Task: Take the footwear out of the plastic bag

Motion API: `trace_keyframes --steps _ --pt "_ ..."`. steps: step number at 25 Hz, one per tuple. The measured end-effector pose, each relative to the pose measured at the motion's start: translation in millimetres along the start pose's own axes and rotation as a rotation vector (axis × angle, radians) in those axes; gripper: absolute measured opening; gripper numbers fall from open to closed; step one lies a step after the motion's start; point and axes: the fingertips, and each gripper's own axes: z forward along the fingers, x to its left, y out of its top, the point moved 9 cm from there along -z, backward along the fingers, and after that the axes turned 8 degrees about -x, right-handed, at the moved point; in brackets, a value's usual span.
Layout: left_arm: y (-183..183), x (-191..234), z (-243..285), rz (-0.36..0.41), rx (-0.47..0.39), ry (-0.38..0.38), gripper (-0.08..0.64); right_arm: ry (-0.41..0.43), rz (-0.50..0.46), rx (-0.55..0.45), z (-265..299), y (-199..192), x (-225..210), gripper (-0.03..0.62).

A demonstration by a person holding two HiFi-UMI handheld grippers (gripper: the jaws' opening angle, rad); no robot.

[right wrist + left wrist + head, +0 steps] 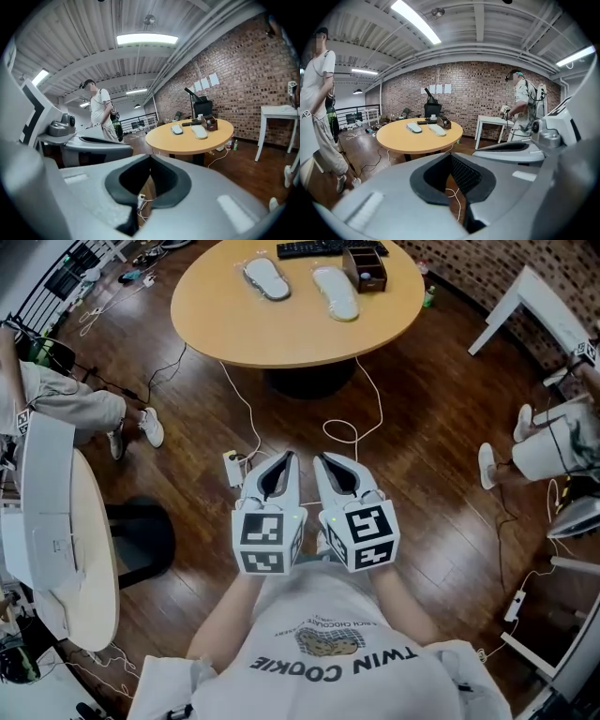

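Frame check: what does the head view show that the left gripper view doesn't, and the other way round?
Head view only: the marker cubes on both grippers, the wearer's shirt and a power strip on the floor.

Left gripper view only: ceiling lights, a monitor and papers on the wall.

Both: the round table with two bagged slippers and a brown box, and the left gripper, shut and empty.

My shirt [328, 652], at six o'clock in the head view, reads TWIN COOKIE, upside down; a smaller line beside it is too tiny to read.
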Motion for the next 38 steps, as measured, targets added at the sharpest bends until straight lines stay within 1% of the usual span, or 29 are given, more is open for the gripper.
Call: trace_keyframes --steps 4,8,19,24,28,32,38 --pt "6.1 11.5 30.0 -0.006 0.003 -0.047 0.003 -0.023 -0.027 -0.001 24.4 6.3 -11.9 0.002" --pt "14.1 31.9 62.6 0.011 0.011 -0.098 0.003 -0.069 -0.023 -0.001 57.7 15.2 -23.1 0.002" --pt "45.0 121.7 157.4 0.046 0.025 -0.258 0.003 -0.229 0.007 0.003 171.3 44.8 -39.7 0.002" --pt "53.5 154.9 187.4 0.055 0.032 -0.323 0.003 -0.298 0.010 -0.004 210.7 57.3 -40.4 0.002" --pt "63.8 170.3 208.5 0.080 0.021 -0.390 0.003 -0.354 0.022 -0.016 232.0 63.7 -43.3 0.002" --pt "67.8 179.0 224.8 0.083 0.026 -0.426 0.003 -0.386 0.045 -0.022 244.9 67.4 -48.8 0.002" --pt "73.0 173.1 255.2 0.103 0.037 -0.491 0.003 -0.449 0.093 -0.037 250.9 68.1 -72.2 0.002"
